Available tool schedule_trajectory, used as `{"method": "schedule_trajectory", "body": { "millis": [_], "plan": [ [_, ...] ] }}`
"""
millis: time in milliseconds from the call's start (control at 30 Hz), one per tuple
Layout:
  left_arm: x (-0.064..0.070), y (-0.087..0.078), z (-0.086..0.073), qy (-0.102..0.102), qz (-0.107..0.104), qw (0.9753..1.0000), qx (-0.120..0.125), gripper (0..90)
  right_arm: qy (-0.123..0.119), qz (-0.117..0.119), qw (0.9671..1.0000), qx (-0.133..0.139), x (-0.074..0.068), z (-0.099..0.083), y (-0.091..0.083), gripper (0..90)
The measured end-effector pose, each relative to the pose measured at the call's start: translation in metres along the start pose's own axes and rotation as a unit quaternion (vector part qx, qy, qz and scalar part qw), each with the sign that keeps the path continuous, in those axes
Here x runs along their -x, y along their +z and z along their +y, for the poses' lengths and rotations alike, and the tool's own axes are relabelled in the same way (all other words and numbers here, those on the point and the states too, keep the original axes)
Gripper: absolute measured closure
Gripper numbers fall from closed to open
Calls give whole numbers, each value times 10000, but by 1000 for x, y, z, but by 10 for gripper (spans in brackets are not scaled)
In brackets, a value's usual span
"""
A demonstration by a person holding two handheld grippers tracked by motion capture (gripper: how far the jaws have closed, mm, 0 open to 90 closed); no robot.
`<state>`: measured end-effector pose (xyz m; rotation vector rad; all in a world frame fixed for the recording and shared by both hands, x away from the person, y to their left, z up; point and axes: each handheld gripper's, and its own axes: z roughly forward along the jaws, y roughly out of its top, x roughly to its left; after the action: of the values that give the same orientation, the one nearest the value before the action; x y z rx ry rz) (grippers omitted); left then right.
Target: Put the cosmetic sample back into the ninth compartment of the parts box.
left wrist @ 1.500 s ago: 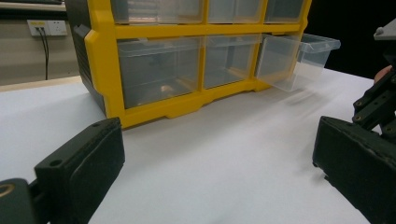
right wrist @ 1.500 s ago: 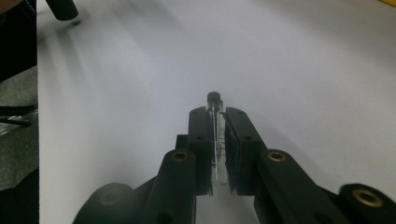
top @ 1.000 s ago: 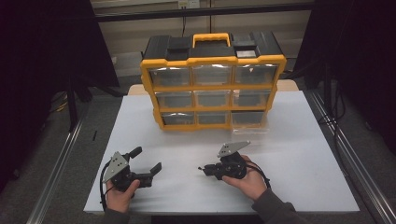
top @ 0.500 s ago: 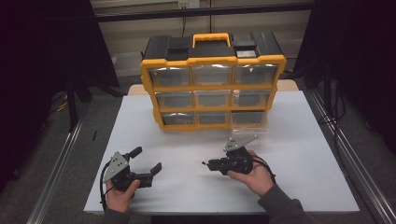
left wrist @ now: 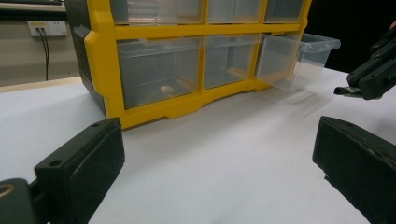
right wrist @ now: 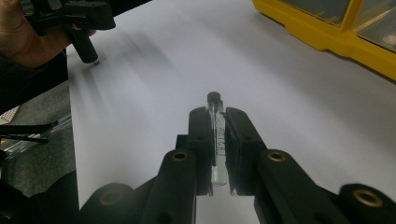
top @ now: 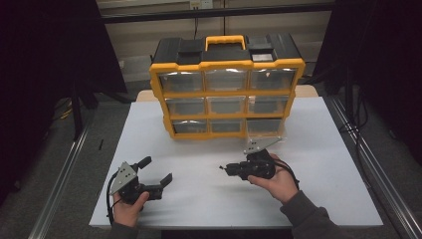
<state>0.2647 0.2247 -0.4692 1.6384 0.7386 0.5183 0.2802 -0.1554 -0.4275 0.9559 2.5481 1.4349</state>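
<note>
A small clear glass vial (right wrist: 217,140) with a black cap is pinched lengthwise between the jaws of my right gripper (right wrist: 217,116), which is shut on it. In the high view the right gripper (top: 224,168) hovers over the white table (top: 308,149), pointing left, in front of the organizer's lower right corner. My left gripper (top: 158,170) rests at the front left, open with nothing between its jaws (left wrist: 219,158). A yellow and black drawer organizer (top: 226,92) stands at the back. Its bottom right clear drawer (left wrist: 299,56) is pulled out.
The organizer has three rows of clear drawers and a yellow handle (top: 225,41) on top. Metal rails (top: 363,164) run along both sides of the table. In the left gripper view, the right gripper (left wrist: 369,74) shows at far right.
My right gripper has moved a little away from the person toward the organizer, still holding the vial. The left gripper has stayed put.
</note>
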Motion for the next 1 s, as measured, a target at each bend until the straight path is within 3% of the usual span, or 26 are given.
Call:
{"method": "schedule_trajectory", "body": {
  "millis": [1000],
  "plan": [
    [0, 0, 0, 30, 22, 10000, -21, 24, -24, -140, 9999, 52, 16, 25, -31, 822]
  ]
}}
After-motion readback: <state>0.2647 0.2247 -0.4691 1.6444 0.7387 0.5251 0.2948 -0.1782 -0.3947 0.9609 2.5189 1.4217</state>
